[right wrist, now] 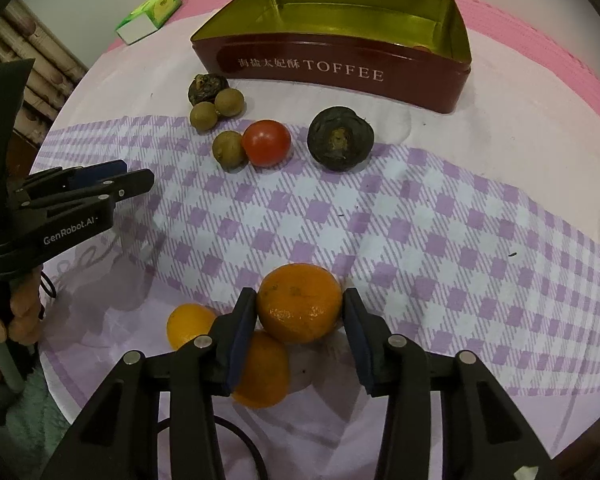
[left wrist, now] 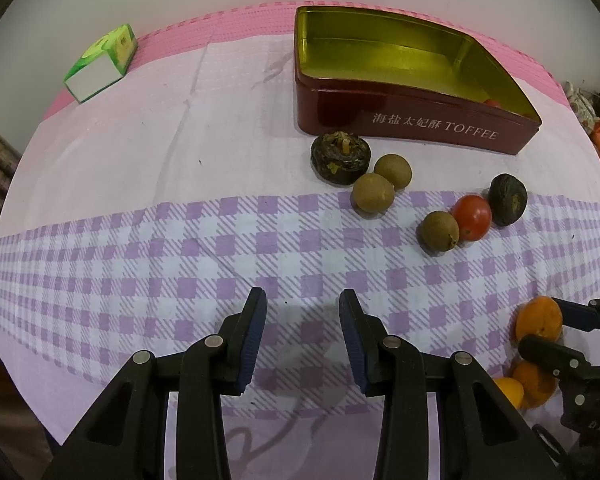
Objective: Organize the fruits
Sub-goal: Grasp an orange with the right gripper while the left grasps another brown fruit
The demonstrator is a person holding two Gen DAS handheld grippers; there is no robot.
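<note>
Right gripper (right wrist: pixel 300 312): pointing steeply down; pads astride the front orange, left pad touching the peel, right pad at the opposite flank with contact not clearly pressing; not judged a firm grip yet.
Front orange (right wrist: pixel 299 302): resting on the checked cloth (right wrist: pixel 440 220), nearest of three; touching a second orange (right wrist: pixel 262 372) below it.
Third orange (right wrist: pixel 188 326): just beside the left pad, partly hidden.
Handling, orange: judged light, round, firm under a slightly yielding peel; waxy skin likely to slip or roll. Best taken across the widest middle, pads square on opposite flanks, moderate squeeze to avoid bruising. Risk: neighbouring orange nudged on lift.
Left gripper (left wrist: pixel 302 308): fingers apart over bare cloth, nothing between them.
Person's hand (right wrist: pixel 18 316): wrapped on the left gripper's handle at the frame edge.
Middle ground: red tomato (right wrist: pixel 267 142) touching a brown longan (right wrist: pixel 229 150); dark wrinkled fruit (right wrist: pixel 340 138) near, apart from the tomato.
Further cluster: two longans (right wrist: pixel 216 108) touching a second dark fruit (right wrist: pixel 205 88), close to the tin.
Toffee tin (right wrist: pixel 332 66): open, red outside, gold inside; small red item visible in the right corner; judged the destination.
Far edge: green carton (right wrist: pixel 150 14) lying well apart from the fruit.
</note>
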